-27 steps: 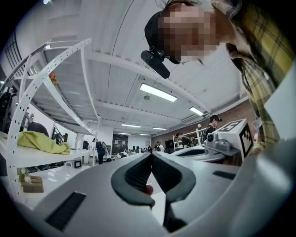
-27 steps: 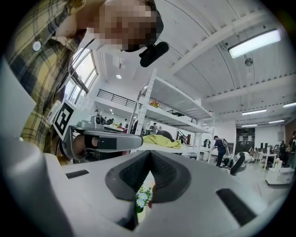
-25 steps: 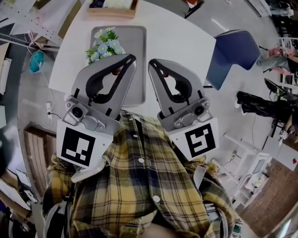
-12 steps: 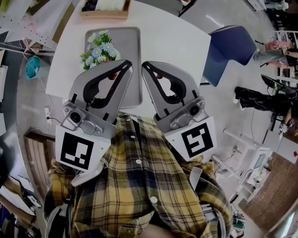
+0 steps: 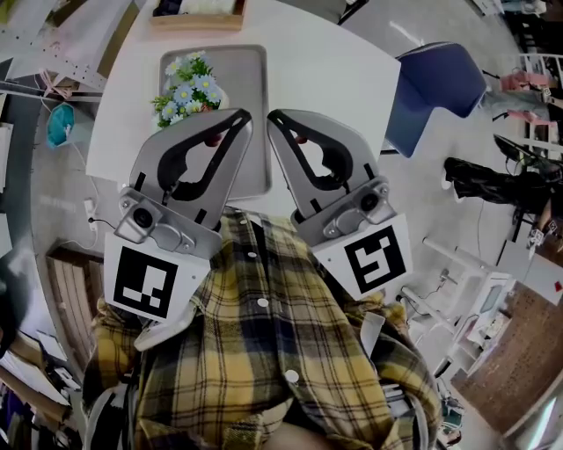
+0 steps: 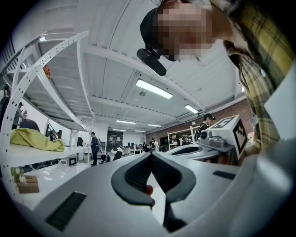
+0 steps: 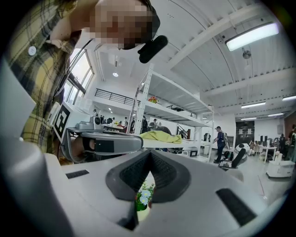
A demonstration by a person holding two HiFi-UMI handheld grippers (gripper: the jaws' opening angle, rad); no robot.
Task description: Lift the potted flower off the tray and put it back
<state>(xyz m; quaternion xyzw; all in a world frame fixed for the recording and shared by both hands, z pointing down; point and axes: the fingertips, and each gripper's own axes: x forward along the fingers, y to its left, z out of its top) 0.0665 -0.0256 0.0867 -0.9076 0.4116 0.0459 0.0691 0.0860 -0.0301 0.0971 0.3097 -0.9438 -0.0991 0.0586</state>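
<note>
- Right, from the head view: the potted flower [image 5: 185,88] is sitting at the left side of the grey tray [image 5: 248,75], its blue and white blooms spilling over the tray's left rim.
- The tray is lying on the round white worktop [image 5: 325,79], with a wooden box [image 5: 198,16] at the far edge and a blue chair [image 5: 435,92] standing off to the right.
- The left gripper [image 5: 239,117] and the right gripper [image 5: 275,119] are hovering side by side in front of a plaid shirt [image 5: 264,352], tips pointing toward the tray, neither one touching the plant.
- The left gripper's tip is covering most of the pot from this angle.
- Over to the left gripper view: the left gripper [image 6: 150,155] is showing its jaws pressed together at the tips, gripping nothing.
- It is looking out level across a bright hall, and the right gripper [image 6: 222,136] is showing just beside it.
- Now the right gripper view: the right gripper [image 7: 150,152] is also showing jaws pressed together and empty.
- Through the slim gap below the tips, the potted flower [image 7: 144,196] is peeking out, well beyond the jaws, with the left gripper [image 7: 106,141] riding alongside.
</note>
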